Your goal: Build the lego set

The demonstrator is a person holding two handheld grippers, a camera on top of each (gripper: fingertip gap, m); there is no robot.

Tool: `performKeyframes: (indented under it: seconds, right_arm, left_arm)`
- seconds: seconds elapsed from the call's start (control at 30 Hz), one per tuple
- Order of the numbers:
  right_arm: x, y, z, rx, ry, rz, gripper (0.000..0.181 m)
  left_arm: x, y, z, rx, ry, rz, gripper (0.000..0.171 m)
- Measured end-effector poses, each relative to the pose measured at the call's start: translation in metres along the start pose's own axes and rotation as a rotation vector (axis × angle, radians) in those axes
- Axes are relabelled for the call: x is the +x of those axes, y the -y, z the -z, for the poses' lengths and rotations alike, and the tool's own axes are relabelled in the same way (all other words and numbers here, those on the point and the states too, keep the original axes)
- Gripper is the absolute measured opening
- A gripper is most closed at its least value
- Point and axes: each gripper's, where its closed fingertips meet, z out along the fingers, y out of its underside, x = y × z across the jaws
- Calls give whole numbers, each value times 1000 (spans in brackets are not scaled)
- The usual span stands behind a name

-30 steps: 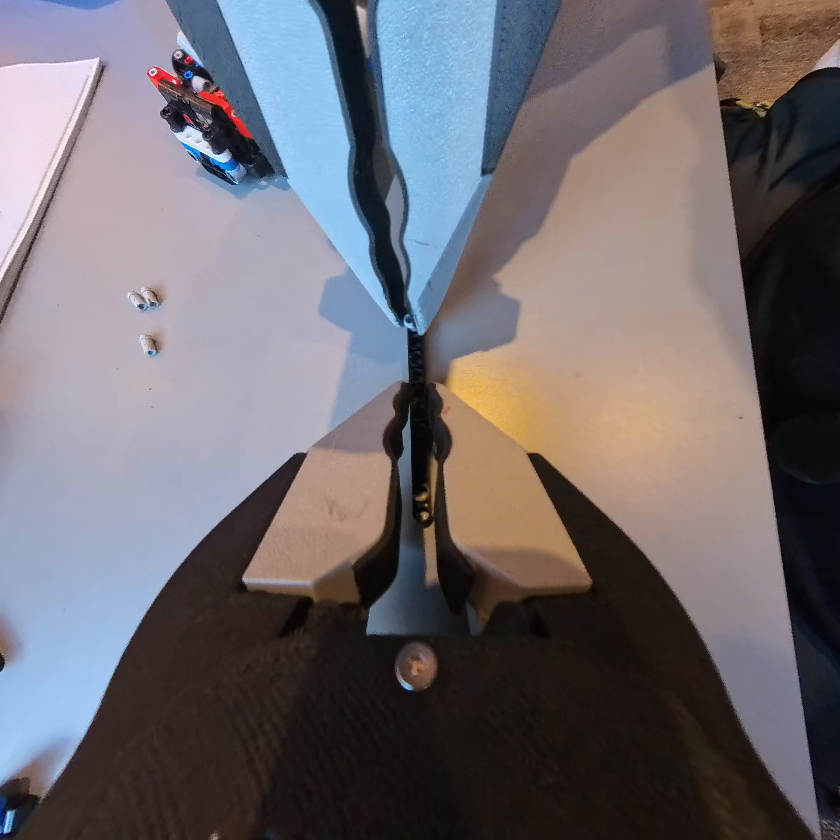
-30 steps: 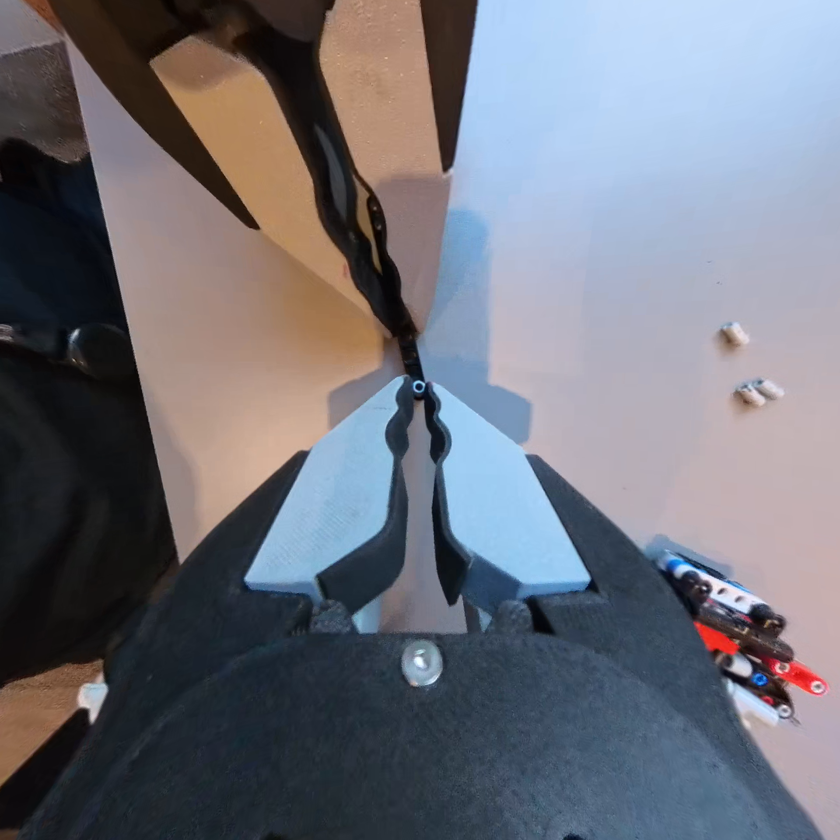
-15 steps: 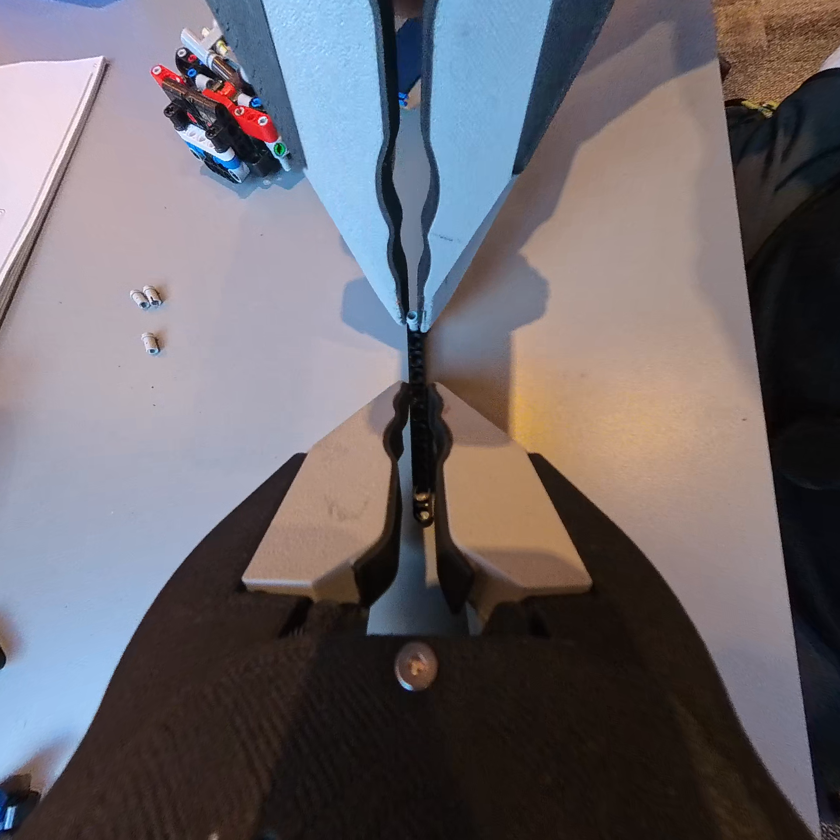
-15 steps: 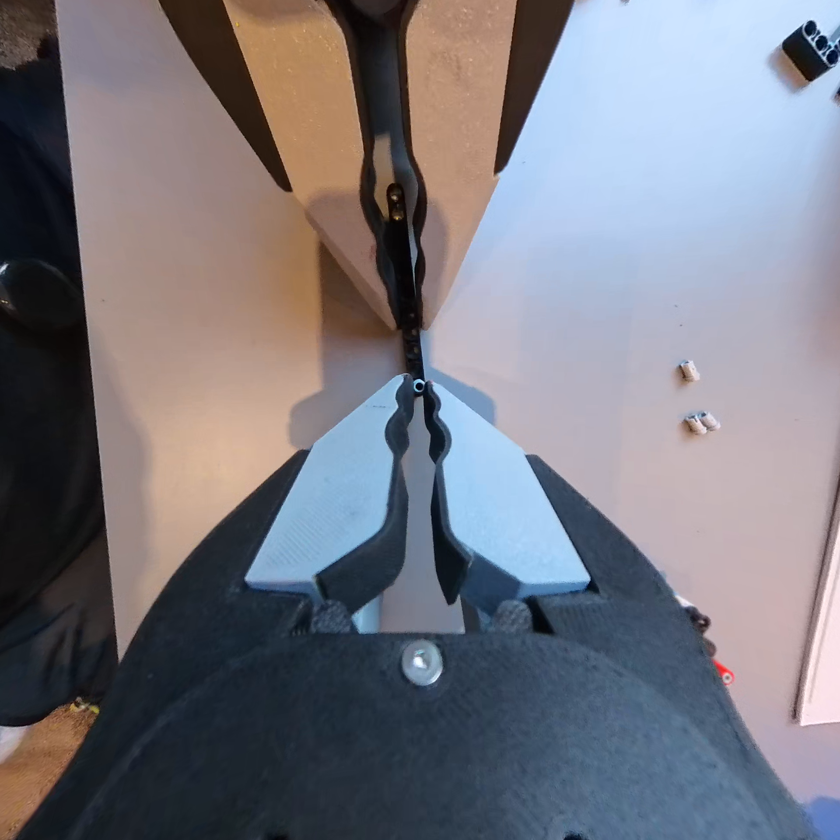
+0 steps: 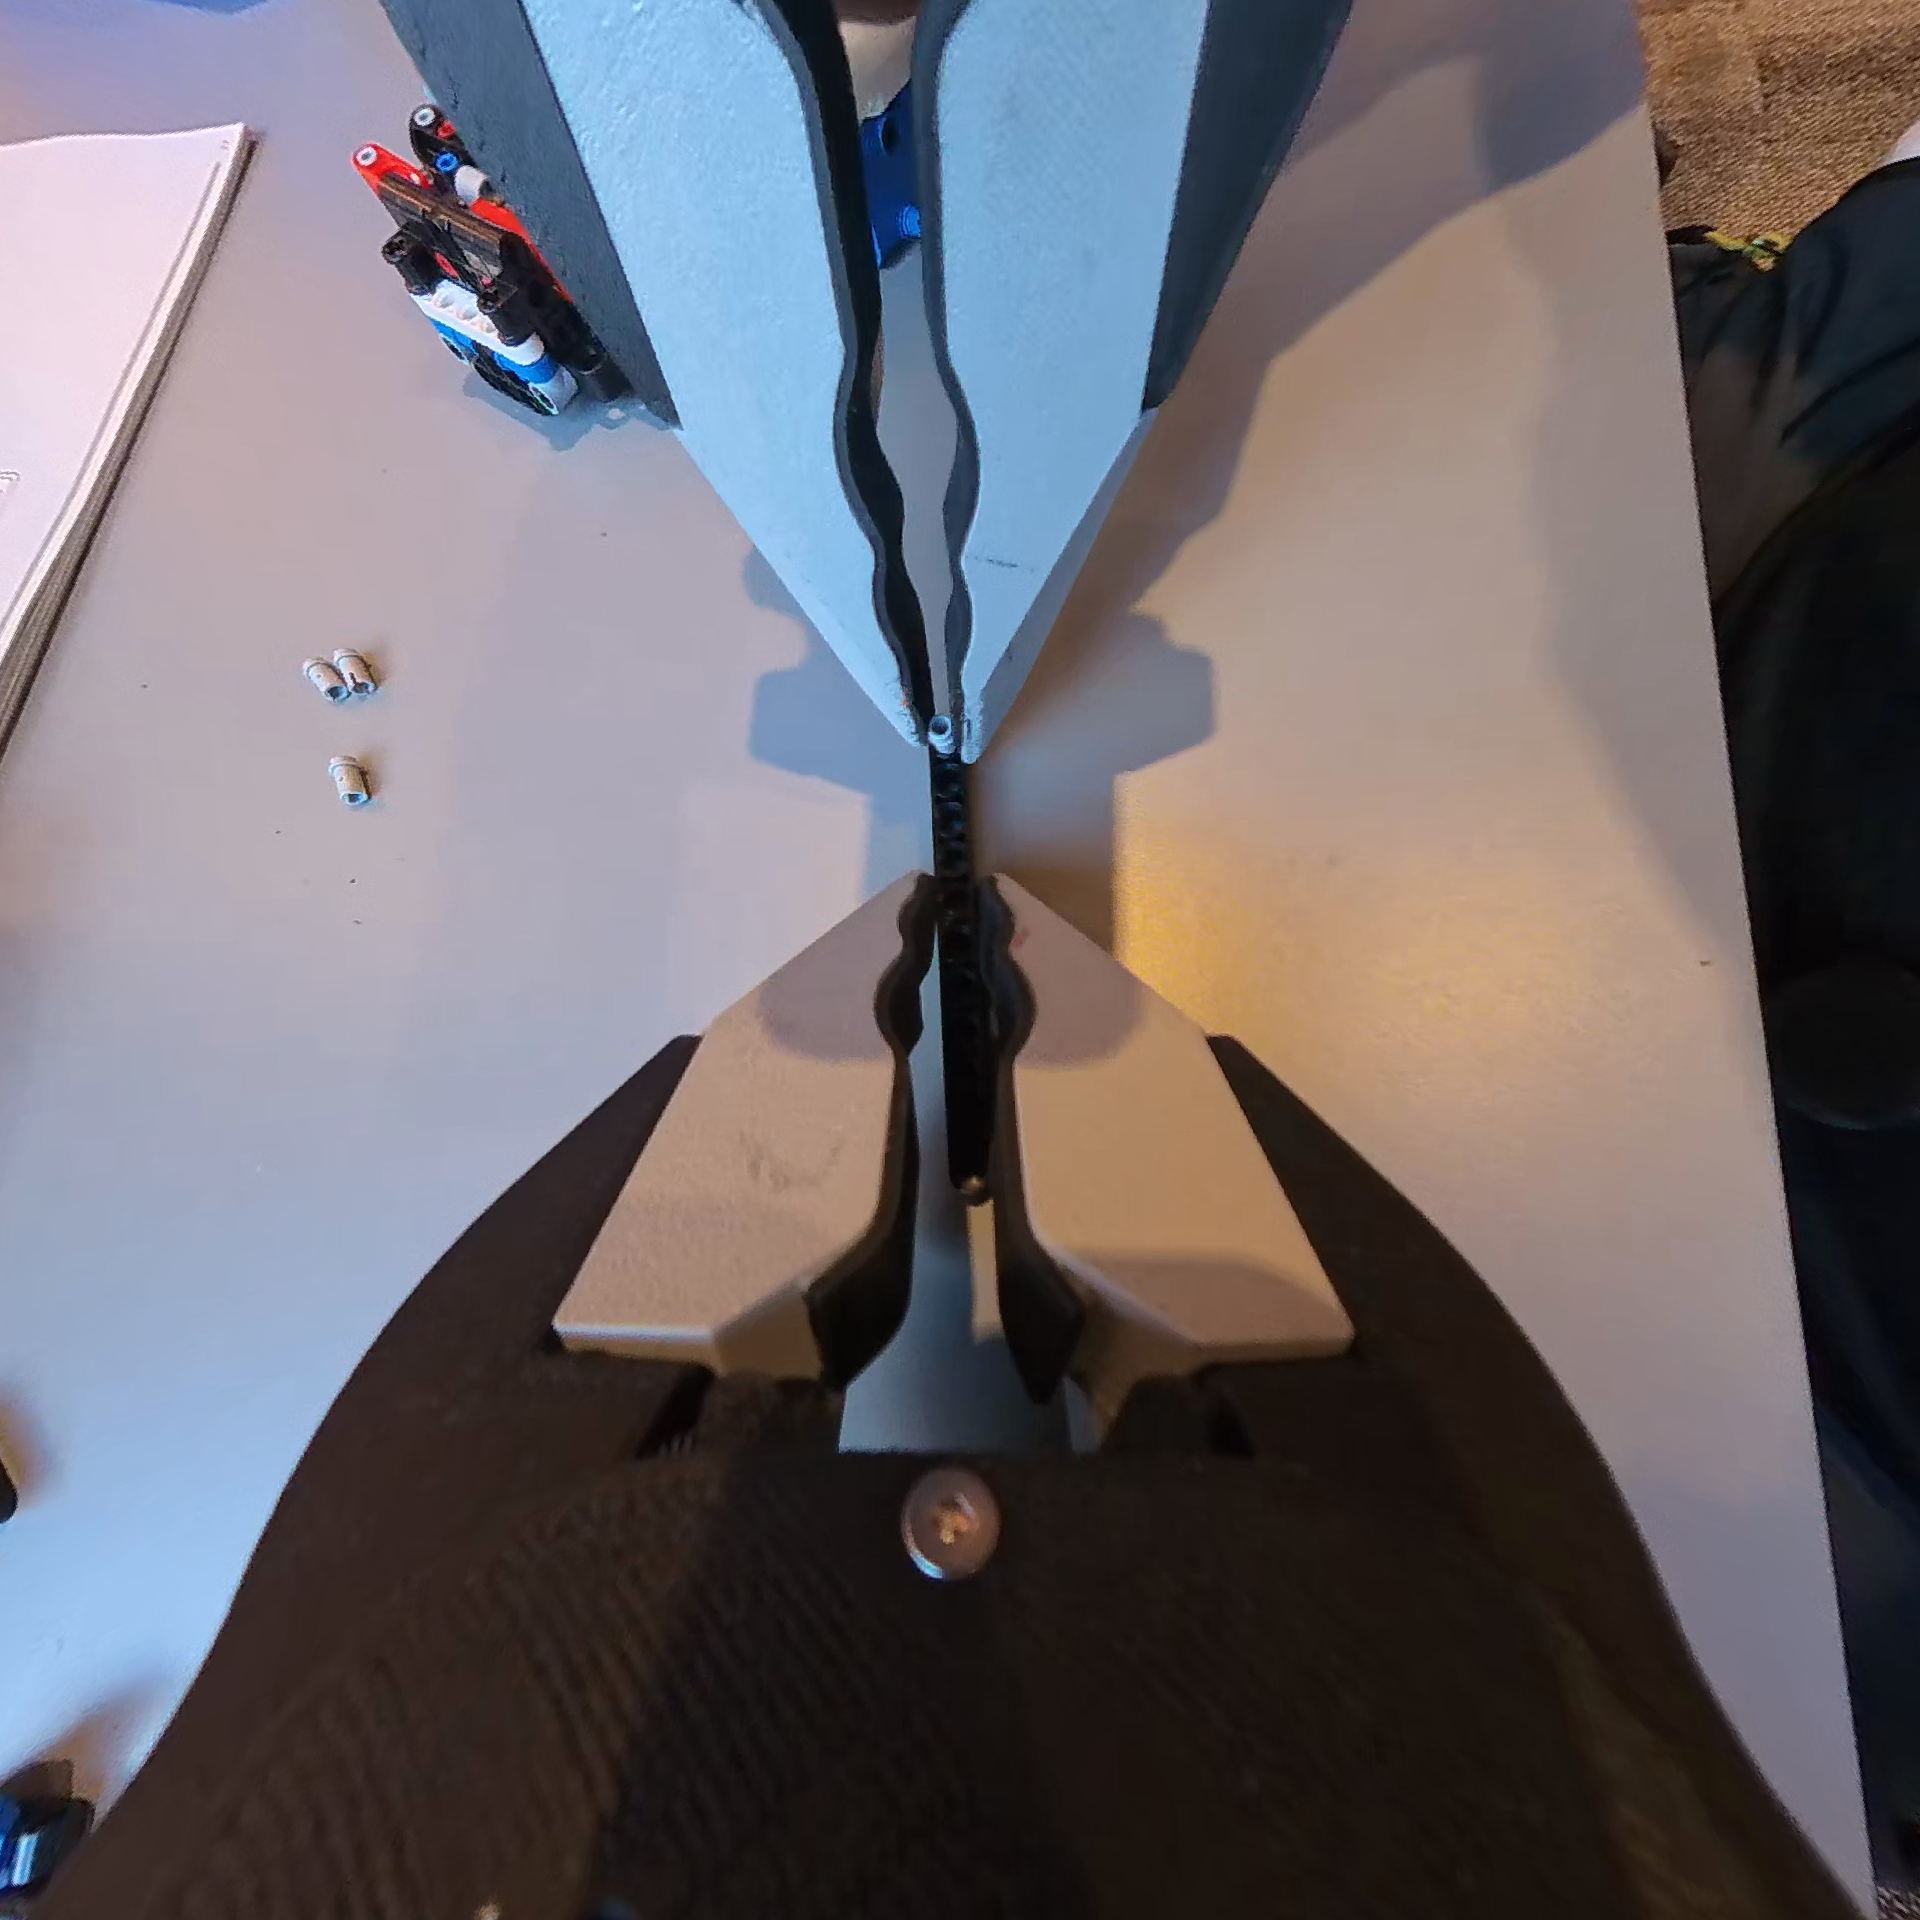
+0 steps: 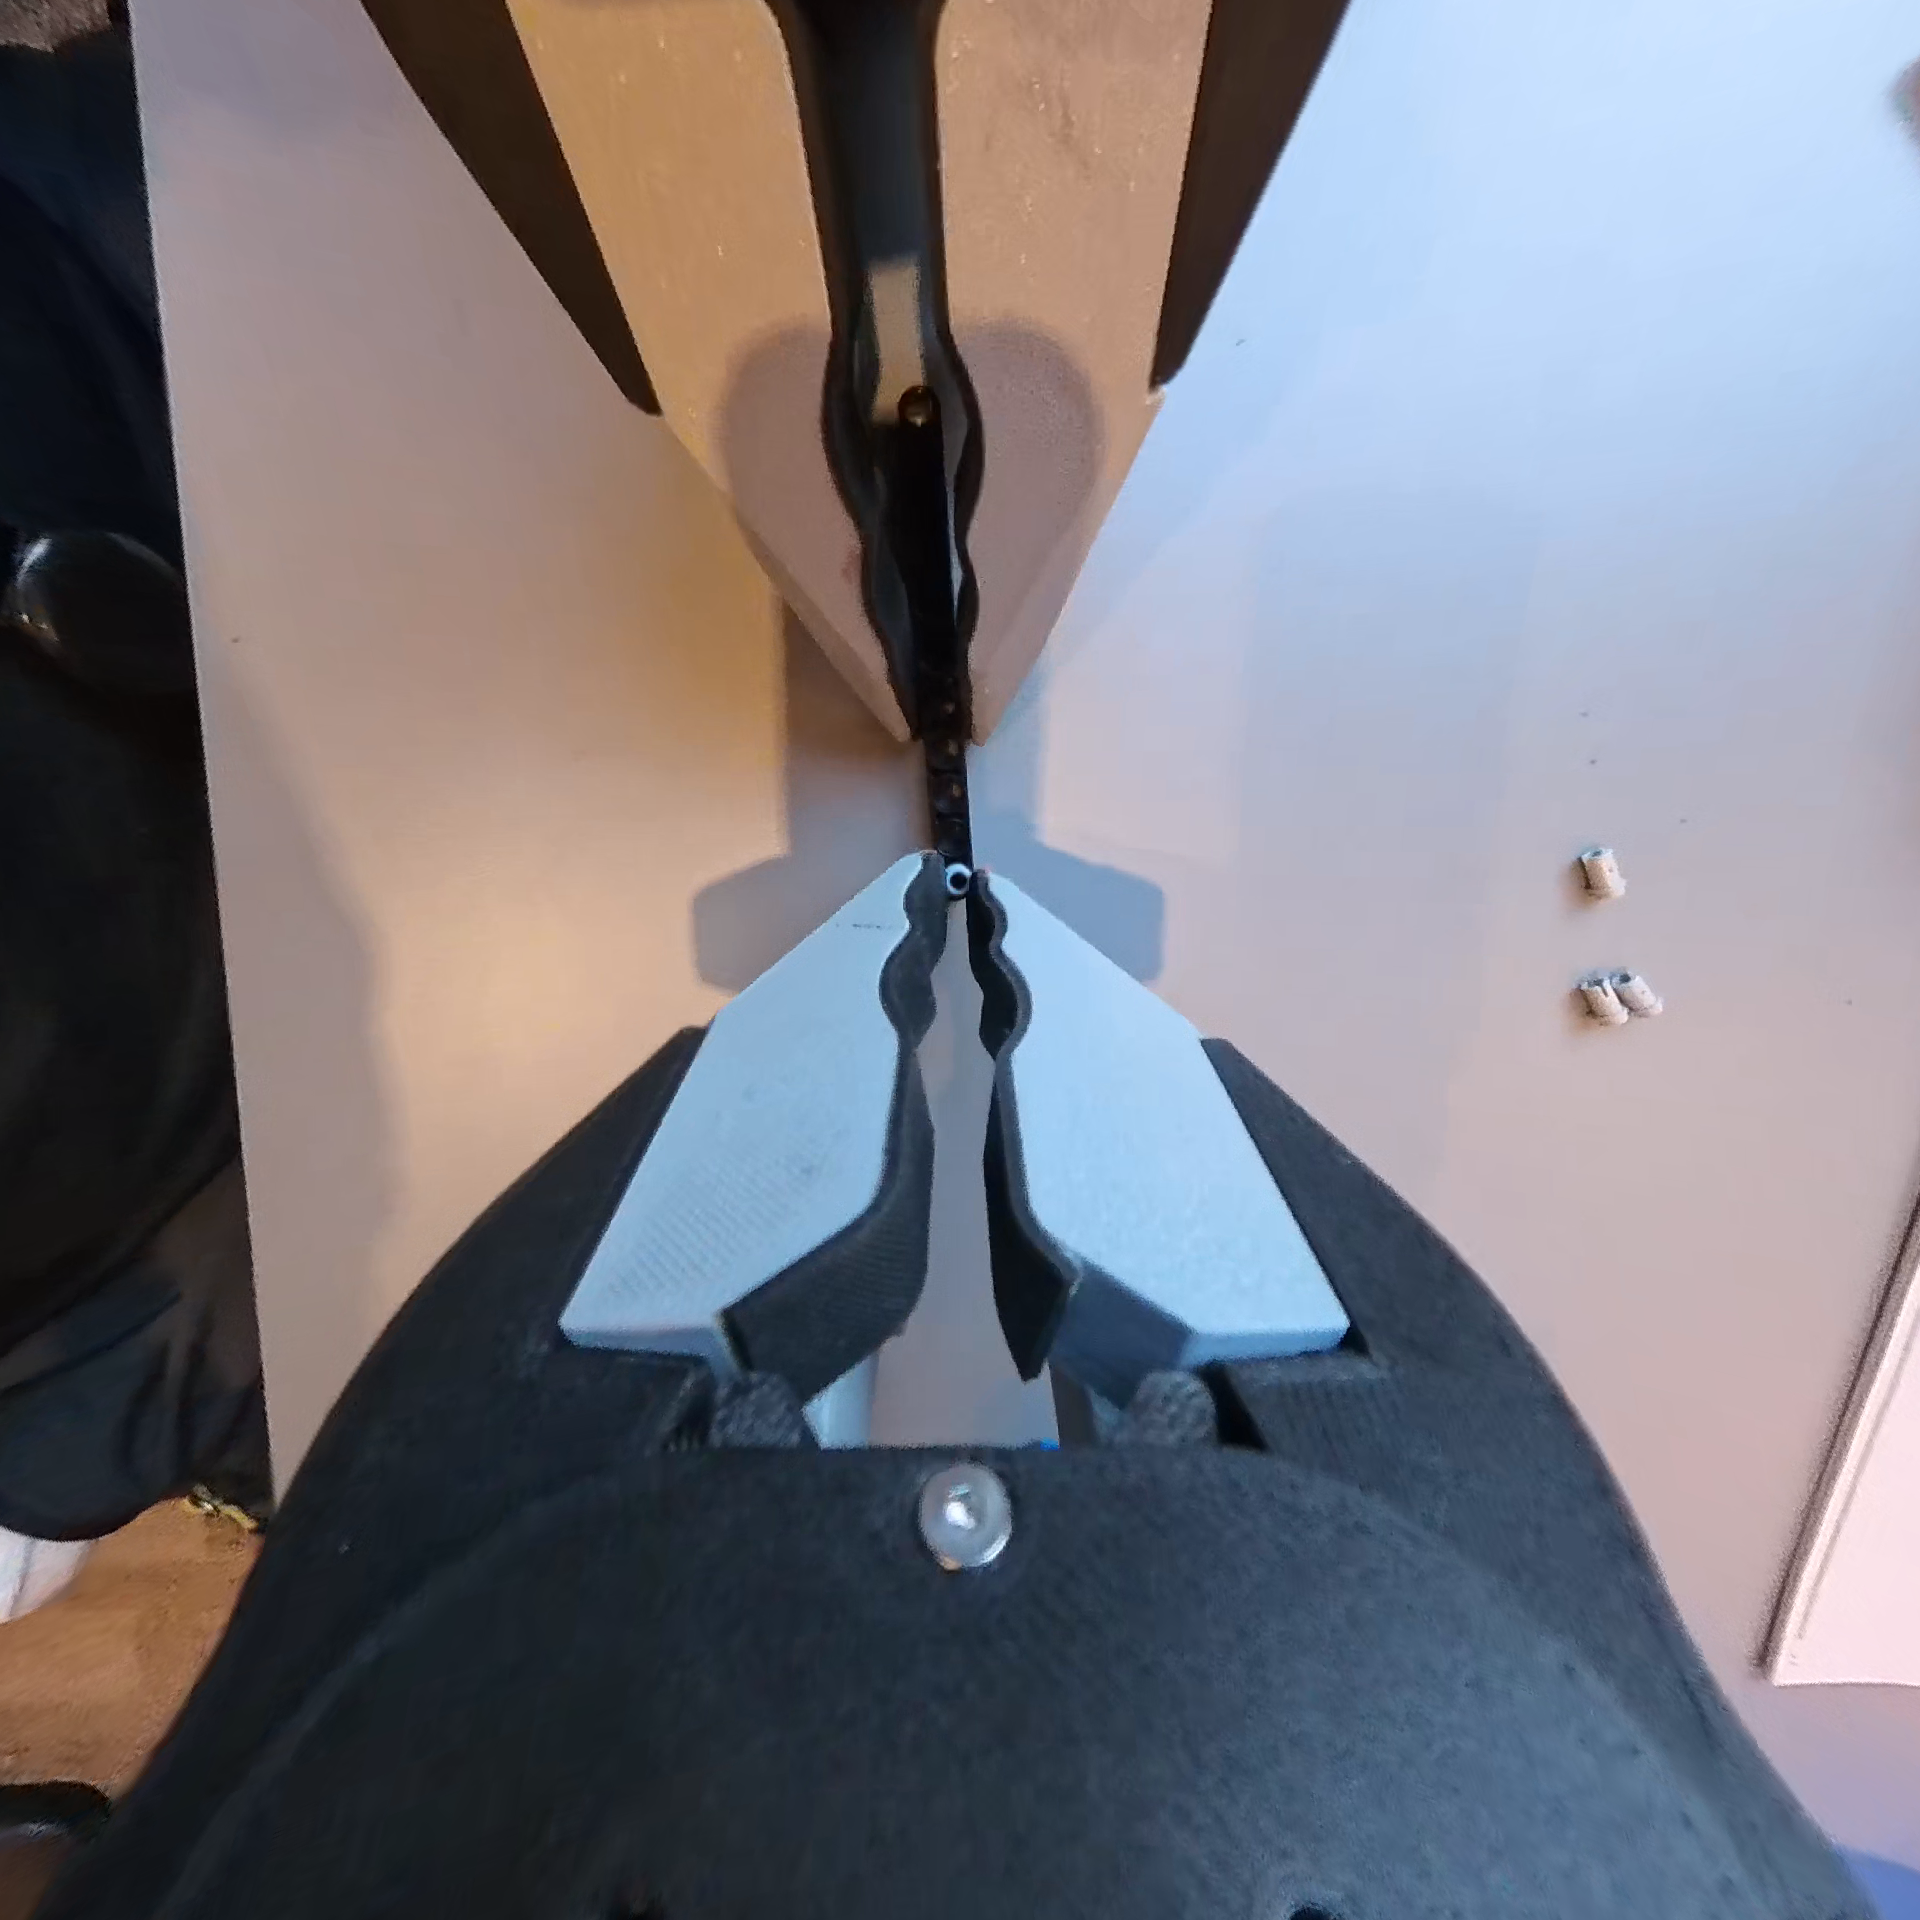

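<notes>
My left gripper (image 5: pixel 954 891) is shut on a long black Lego beam (image 5: pixel 956 831) that points forward above the grey table (image 5: pixel 416 935). My right gripper (image 6: pixel 958 871) faces it head on and is shut on a small light grey pin (image 6: pixel 957 881) at its fingertips. The pin (image 5: pixel 941 726) sits at the far end of the beam (image 6: pixel 948 800). In the left wrist view the right gripper (image 5: pixel 943 727) comes down from the top. In the right wrist view the left gripper (image 6: pixel 940 727) comes down from the top.
Three loose grey pins (image 5: pixel 343 717) lie on the table to my left (image 6: pixel 1608 940). A red, black, white and blue Lego assembly (image 5: pixel 483 281) stands behind the right gripper. A white booklet (image 5: pixel 94 343) lies at the far left (image 6: pixel 1860 1455). A person's dark clothing (image 5: pixel 1818 727) borders the table edge. The grippers are tip to tip, or close to it.
The right gripper has swung from an angled approach into line with the beam, its pin staying at the beam's tip. The left gripper keeps the beam still.
</notes>
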Motion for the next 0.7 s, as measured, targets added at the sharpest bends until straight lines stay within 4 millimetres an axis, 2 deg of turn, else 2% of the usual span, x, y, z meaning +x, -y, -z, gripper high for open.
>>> performKeyframes:
  seconds: [0.17,0.4,0.57,0.7]
  right_arm:
    - [0,0,0,21,-6,37,3]
    - [-1,0,0,50,-82,189,3]
    - [-1,-1,0,143,-29,106,3]
    - [-2,-1,0,90,-50,245,3]
  left_arm:
    - [0,0,0,0,2,3,5]
    - [-1,0,0,0,13,-2,4]
    - [-1,0,0,1,6,2,5]
    - [-1,0,0,2,-11,21,4]
